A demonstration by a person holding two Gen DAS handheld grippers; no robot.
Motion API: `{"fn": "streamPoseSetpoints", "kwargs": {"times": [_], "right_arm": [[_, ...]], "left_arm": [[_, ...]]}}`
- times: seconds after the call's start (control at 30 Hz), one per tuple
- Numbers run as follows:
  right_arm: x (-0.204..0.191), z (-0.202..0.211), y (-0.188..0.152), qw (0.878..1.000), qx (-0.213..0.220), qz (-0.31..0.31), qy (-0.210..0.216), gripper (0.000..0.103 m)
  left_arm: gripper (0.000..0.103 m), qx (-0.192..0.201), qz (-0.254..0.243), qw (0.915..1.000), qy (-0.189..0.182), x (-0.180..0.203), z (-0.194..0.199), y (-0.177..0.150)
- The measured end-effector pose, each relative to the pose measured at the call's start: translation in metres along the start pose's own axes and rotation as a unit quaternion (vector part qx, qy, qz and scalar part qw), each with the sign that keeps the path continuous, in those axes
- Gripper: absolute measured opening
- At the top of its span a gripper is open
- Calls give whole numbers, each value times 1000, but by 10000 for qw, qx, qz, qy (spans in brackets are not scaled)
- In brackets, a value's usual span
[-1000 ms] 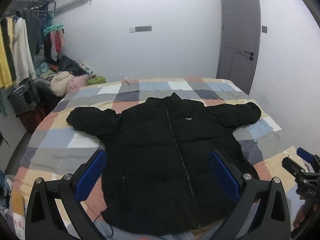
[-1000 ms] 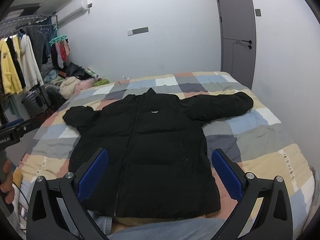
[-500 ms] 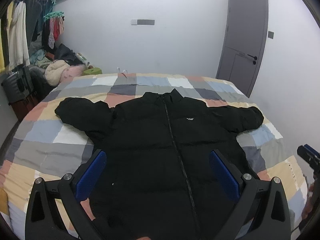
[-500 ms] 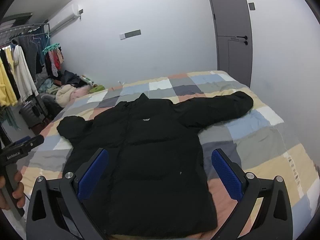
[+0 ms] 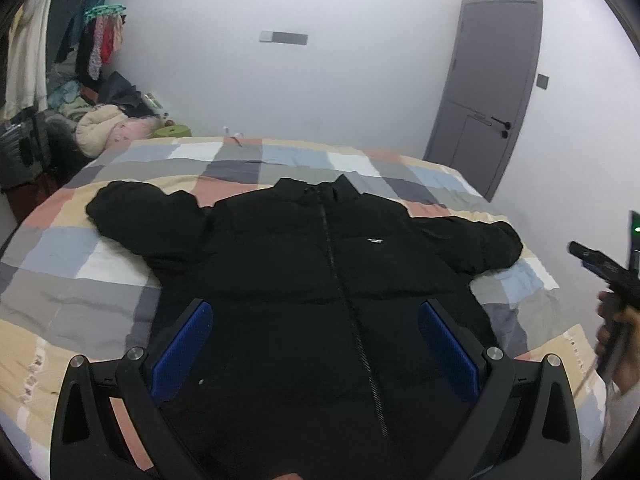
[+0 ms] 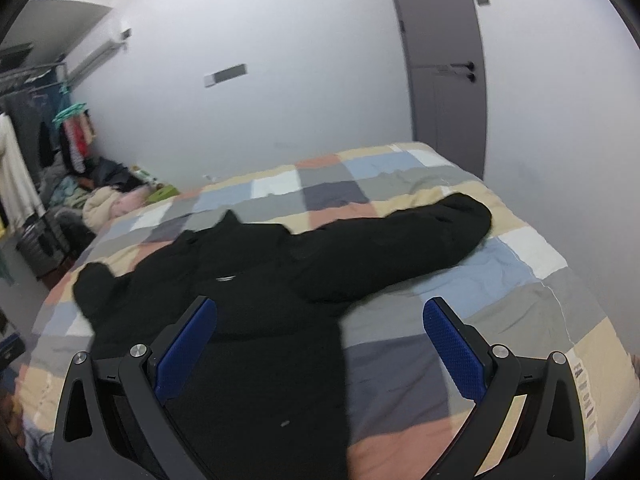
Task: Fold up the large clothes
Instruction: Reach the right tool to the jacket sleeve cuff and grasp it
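Observation:
A large black puffer jacket (image 5: 304, 280) lies front up and zipped on the checked bedspread (image 5: 60, 280), sleeves spread to both sides. My left gripper (image 5: 314, 320) is open and empty, hovering over the jacket's lower front. My right gripper (image 6: 320, 320) is open and empty, above the jacket's right side (image 6: 240, 320), below the outstretched right sleeve (image 6: 420, 240). The right gripper's body also shows at the right edge of the left wrist view (image 5: 608, 268), held in a hand.
The bedspread (image 6: 500, 300) covers the whole bed. A grey door (image 5: 488, 92) stands at the far right. A clothes rack (image 5: 36, 60) and a pile of clothes (image 5: 108, 128) stand at the far left of the bed.
Both grippers have moved forward over the bed. The right gripper has swung to the right toward the right sleeve. The jacket has not moved.

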State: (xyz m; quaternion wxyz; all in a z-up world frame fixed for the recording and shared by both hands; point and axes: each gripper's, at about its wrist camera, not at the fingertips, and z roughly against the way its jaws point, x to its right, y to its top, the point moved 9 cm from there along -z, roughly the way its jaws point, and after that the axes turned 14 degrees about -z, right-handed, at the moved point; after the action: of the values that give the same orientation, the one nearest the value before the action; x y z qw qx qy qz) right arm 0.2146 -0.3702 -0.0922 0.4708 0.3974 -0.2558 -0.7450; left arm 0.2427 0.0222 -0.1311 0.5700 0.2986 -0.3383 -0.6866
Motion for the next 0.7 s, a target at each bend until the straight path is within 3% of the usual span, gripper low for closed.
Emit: {"fn": "streamPoseSetpoints", "kwargs": {"times": [0.2, 0.33, 0.53, 0.7], "right_arm": [[75, -59, 25, 9989, -144, -343, -292, 103], [120, -101, 39, 9952, -267, -914, -237, 103], [183, -167, 62, 9800, -261, -1973, -56, 101], [229, -221, 79, 9674, -206, -2521, -150, 98]], "left_arm": [[103, -7, 189, 9998, -23, -3, -32, -1], [103, -100, 316, 9994, 20, -6, -54, -5], [103, -317, 435, 9985, 62, -4, -91, -12], [103, -450, 507, 9975, 177, -6, -122, -19]]}}
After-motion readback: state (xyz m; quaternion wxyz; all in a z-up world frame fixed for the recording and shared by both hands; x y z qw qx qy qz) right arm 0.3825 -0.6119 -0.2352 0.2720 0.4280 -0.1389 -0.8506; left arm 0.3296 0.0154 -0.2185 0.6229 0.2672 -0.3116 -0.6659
